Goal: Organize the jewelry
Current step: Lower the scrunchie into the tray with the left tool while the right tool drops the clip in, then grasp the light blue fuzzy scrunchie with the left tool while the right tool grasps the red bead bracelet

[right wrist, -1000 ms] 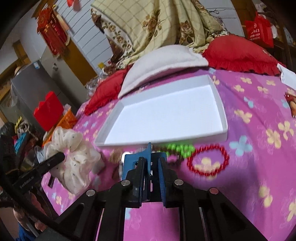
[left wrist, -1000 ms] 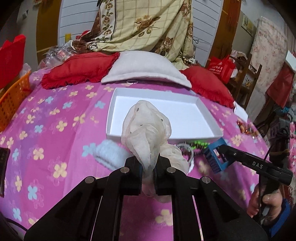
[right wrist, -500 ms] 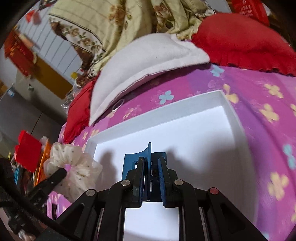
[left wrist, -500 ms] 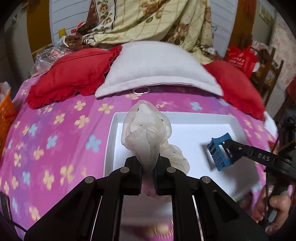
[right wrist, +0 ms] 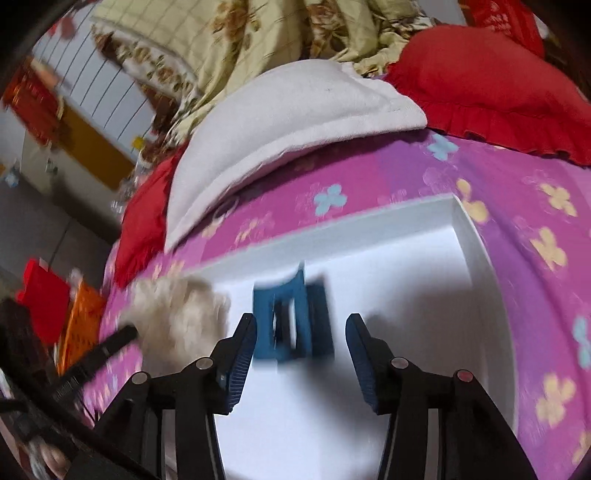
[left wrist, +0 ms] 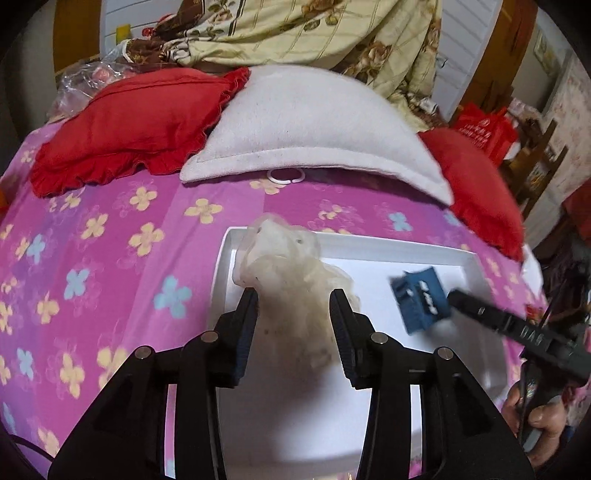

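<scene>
A white shallow tray lies on the pink flowered bedspread; it also shows in the right wrist view. My left gripper is open over the tray's left end, and a cream scrunchie sits loose between its fingers. My right gripper is open over the tray, and a blue hair claw clip, blurred, lies between its fingers. The clip also shows in the left wrist view just ahead of the right gripper's tip. The scrunchie shows blurred at the left of the right wrist view.
A white pillow and red cushions lie behind the tray, with a white ring at the pillow's edge. A patterned quilt is heaped at the back. An orange basket stands at the left.
Both grippers have moved forward over the tray and opened. The scrunchie and the blue clip have been let go and sit loose between the fingers.
</scene>
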`<state>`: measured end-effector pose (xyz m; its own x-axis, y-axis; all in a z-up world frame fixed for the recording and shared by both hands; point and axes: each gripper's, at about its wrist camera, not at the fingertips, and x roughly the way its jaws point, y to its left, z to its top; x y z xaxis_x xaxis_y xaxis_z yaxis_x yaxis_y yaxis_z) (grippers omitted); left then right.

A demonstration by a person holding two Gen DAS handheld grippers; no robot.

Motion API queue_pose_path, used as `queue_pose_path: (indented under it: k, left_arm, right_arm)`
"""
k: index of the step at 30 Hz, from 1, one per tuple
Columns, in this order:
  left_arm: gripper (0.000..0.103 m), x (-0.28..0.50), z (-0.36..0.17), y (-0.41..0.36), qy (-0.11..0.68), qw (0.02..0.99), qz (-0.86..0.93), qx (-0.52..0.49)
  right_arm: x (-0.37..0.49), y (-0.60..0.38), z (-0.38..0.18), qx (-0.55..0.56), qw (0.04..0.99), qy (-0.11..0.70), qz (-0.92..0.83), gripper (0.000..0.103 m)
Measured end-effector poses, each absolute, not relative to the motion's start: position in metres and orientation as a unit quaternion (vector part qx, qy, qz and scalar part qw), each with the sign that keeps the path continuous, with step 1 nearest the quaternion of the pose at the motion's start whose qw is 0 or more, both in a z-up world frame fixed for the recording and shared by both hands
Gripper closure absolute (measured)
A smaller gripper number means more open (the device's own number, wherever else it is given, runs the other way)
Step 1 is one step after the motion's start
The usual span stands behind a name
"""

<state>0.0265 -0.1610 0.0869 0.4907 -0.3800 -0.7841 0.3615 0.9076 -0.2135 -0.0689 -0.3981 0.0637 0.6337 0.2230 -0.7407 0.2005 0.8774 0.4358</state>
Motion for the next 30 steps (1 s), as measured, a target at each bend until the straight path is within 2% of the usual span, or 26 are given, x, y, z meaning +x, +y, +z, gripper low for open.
queue_pose_path:
  k: [2, 12, 15, 22, 30]
  left_arm:
    - [0.058, 0.009, 0.093, -0.149, 0.450, 0.869, -0.206, -0.011]
    - [0.057, -0.092, 0.088, -0.060, 0.418, 0.902, -0.096, -0.052]
    - [0.057, -0.098, 0.084, -0.041, 0.414, 0.905, -0.081, -0.060]
    - [0.057, -0.093, 0.071, -0.013, 0.426, 0.895, -0.093, -0.091]
    - [0.057, -0.101, 0.058, -0.021, 0.446, 0.879, -0.140, -0.088]
  right_arm:
    - [-0.089, -0.379, 0.063, 0.220, 0.873, 0.434, 0.019, 0.055]
    - [-0.101, -0.277, 0.030, 0.159, 0.875, 0.456, 0.044, 0.055]
    - [-0.106, -0.257, 0.030, 0.103, 0.887, 0.450, 0.035, 0.055]
    - [-0.130, -0.264, 0.027, 0.086, 0.889, 0.446, 0.057, 0.055]
    - [-0.147, -0.280, 0.042, 0.101, 0.897, 0.426, 0.056, 0.055]
